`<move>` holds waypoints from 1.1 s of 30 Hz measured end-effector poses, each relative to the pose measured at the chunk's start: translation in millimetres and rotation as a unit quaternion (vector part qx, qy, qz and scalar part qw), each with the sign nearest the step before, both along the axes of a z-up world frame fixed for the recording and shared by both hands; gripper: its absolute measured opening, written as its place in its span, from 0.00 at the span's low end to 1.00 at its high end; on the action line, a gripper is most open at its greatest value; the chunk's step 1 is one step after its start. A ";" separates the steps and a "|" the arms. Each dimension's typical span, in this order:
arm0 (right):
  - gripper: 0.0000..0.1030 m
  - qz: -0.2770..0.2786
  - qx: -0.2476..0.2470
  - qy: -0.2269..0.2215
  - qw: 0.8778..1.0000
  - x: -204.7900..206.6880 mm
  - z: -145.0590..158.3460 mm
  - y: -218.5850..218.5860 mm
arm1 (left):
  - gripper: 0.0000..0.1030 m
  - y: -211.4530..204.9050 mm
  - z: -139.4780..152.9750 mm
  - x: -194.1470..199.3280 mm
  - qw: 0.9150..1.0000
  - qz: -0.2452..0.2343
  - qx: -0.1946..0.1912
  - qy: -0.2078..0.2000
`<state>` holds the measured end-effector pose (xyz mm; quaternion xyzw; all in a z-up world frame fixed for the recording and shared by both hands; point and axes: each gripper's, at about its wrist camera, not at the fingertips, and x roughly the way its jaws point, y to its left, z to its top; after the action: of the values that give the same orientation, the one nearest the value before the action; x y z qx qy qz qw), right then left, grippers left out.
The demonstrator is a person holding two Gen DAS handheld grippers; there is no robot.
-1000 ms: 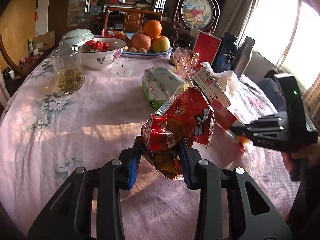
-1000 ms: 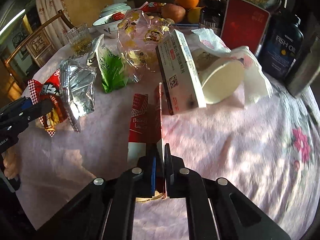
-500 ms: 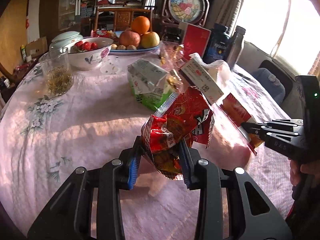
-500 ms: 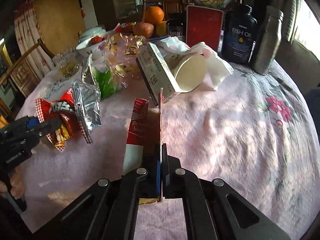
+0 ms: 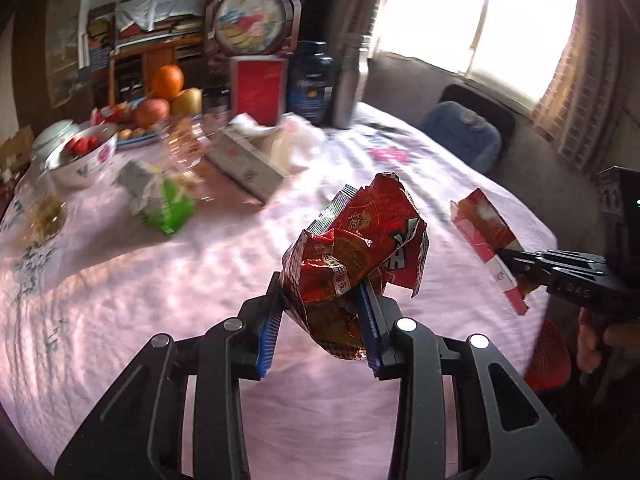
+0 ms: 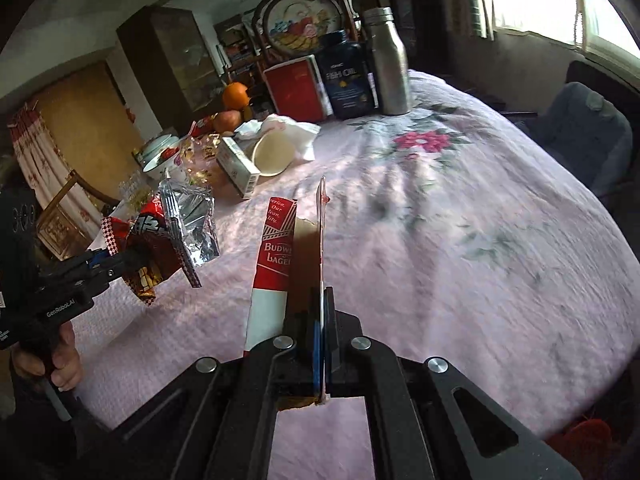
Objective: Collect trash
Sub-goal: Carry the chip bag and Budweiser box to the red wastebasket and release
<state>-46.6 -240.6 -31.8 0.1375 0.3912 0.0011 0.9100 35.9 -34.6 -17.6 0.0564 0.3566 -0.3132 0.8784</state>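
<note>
Vs the earlier frames, both grippers are lifted and swung toward the window side: the clutter in the left wrist view has slid left and shrunk back, and more bare pink floral tablecloth shows between it and the tools. The grips themselves look unchanged.

Left gripper: fingers set narrow, clamped on the crumpled red foil snack bag. The bag's lower part sits between the blue pads; the rest bulges up and fwd above the tips, silver lining showing at its torn top. It hangs clear of the cloth.

Right gripper: fingers nearly together, pinching the flattened red-and-white beer carton by one thin edge wall. The carton stands roughly upright, running fwd from the tips, printed face on the left of the pads, also off the cloth. In the left wrist view the same carton sticks out up-left from the right gripper, just right of the snack bag but apart from it.

Still lying on the table, well beyond both tools: green-and-white snack packet, white rectangular medicine box, white paper cup on its side touching crumpled white tissue, clear printed candy wrapper.

At the back edge: dark fish-oil bottle, steel flask, red box, plate of fruit, bowl of strawberries, glass tumbler. A red round item sits below the table edge, lower right; too blurred to ID.
</note>
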 end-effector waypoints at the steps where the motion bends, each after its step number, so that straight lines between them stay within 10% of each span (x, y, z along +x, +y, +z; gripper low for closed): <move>1: 0.02 -0.009 0.001 -0.005 1.000 -9.6 1.2 -7.4 | 0.35 -11.7 3.2 -8.8 1.000 -0.015 0.002 -0.002; 12: 0.02 -0.166 0.007 -0.018 0.986 -147.6 -12.5 -128.0 | 0.35 -156.5 -2.6 -96.2 0.983 -0.179 0.037 0.007; 24: 0.02 -0.330 0.053 0.072 0.940 -291.4 -94.2 -229.1 | 0.35 -331.3 -65.5 -209.8 0.920 -0.375 0.109 0.042; 33: 0.02 -0.371 0.101 0.110 0.917 -324.2 -154.8 -258.4 | 0.35 -401.1 -132.1 -239.9 0.893 -0.411 0.162 0.088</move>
<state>-370.7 -499.0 -186.6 0.3635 0.4071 -0.3119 0.7777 -204.1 -435.8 -149.7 0.3118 0.4235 -0.5874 0.6151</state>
